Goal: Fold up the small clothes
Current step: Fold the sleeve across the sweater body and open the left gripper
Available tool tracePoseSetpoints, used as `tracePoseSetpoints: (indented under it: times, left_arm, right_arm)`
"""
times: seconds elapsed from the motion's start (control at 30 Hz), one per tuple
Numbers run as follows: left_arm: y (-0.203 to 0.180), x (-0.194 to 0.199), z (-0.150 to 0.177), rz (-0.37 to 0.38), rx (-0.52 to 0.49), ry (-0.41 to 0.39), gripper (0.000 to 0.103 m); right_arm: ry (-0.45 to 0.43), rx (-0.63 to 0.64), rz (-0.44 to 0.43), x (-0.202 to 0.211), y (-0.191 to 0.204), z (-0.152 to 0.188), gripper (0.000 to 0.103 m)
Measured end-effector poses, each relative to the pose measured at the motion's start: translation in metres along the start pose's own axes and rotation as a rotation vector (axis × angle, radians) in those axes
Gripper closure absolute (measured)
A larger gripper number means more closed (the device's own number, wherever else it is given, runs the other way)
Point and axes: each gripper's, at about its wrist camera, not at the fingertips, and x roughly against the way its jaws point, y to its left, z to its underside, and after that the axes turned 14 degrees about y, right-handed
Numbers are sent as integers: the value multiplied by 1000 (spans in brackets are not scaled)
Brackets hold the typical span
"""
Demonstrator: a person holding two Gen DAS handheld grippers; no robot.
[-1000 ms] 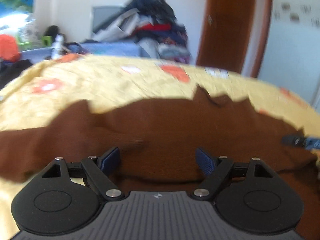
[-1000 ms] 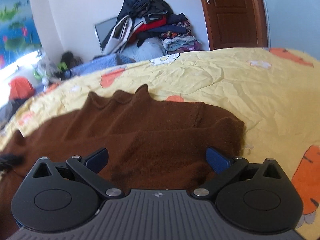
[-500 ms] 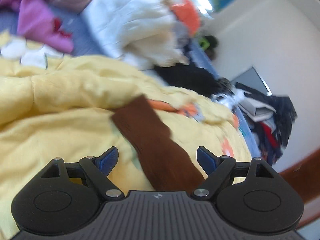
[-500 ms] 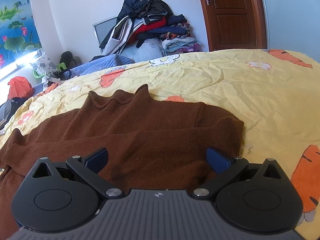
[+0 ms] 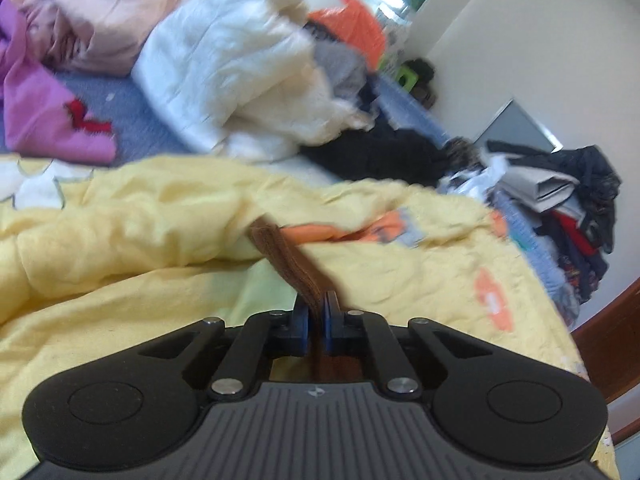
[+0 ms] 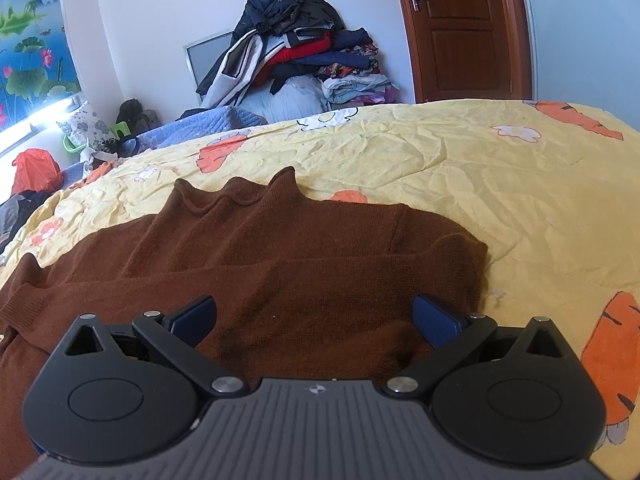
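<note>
A brown knit sweater lies spread on the yellow carrot-print bedsheet, collar toward the far side. My right gripper is open and hovers over the sweater's near right part, empty. In the left wrist view my left gripper is shut on the sweater's brown sleeve, whose ribbed cuff sticks out forward past the fingers, over the yellow sheet.
A heap of white, pink and purple clothes lies beyond the sheet in the left wrist view. A pile of dark clothes stands against the back wall, next to a wooden door. An orange bag sits at far left.
My left gripper swung left from over the sweater body to the sleeve and closed on it. My right gripper stayed open and barely moved.
</note>
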Motion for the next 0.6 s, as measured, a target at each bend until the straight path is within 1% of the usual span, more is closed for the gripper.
tracePoseSetpoints:
  times: [0.07, 0.1, 0.13, 0.2, 0.27, 0.33, 0.37, 0.4, 0.43, 0.47, 0.5, 0.53, 0.6]
  left_arm:
    - [-31, 16, 12, 81, -42, -34, 97]
    - [-55, 23, 23, 136, -90, -38, 97]
    - [-80, 28, 36, 187, -148, -29, 97]
    - [-137, 35, 75, 305, -286, 14, 97]
    - [-187, 38, 122, 418, -413, 89, 97]
    - [-228, 34, 175, 513, -524, 214, 97]
    - [-243, 28, 200, 547, -585, 294, 95]
    - [-257, 20, 225, 570, -650, 388, 94]
    - [-263, 14, 245, 567, -694, 462, 94]
    - [-265, 12, 262, 549, -727, 503, 94]
    - [-261, 12, 272, 541, -749, 508, 94]
    - [-254, 16, 279, 539, -766, 494, 93]
    - [-233, 21, 278, 531, -770, 455, 85]
  right_arm:
    - [0, 1, 2, 0, 0, 0, 0]
    - [1, 2, 3, 0, 0, 0, 0]
    - [1, 2, 3, 0, 0, 0, 0]
    - [0, 1, 1, 0, 0, 0, 0]
    - [-2, -3, -4, 1, 0, 0, 0]
    - [-5, -9, -10, 2, -1, 1, 0]
    - [-7, -13, -15, 2, -1, 0, 0]
    - [-8, -16, -19, 2, -2, 1, 0]
    - [-10, -20, -24, 2, -3, 1, 0]
    - [-12, -23, -29, 2, -3, 1, 0]
    - [-13, -26, -32, 3, -4, 1, 0]
    - [-14, -28, -36, 3, -5, 1, 0]
    - [-15, -32, -43, 3, -6, 1, 0]
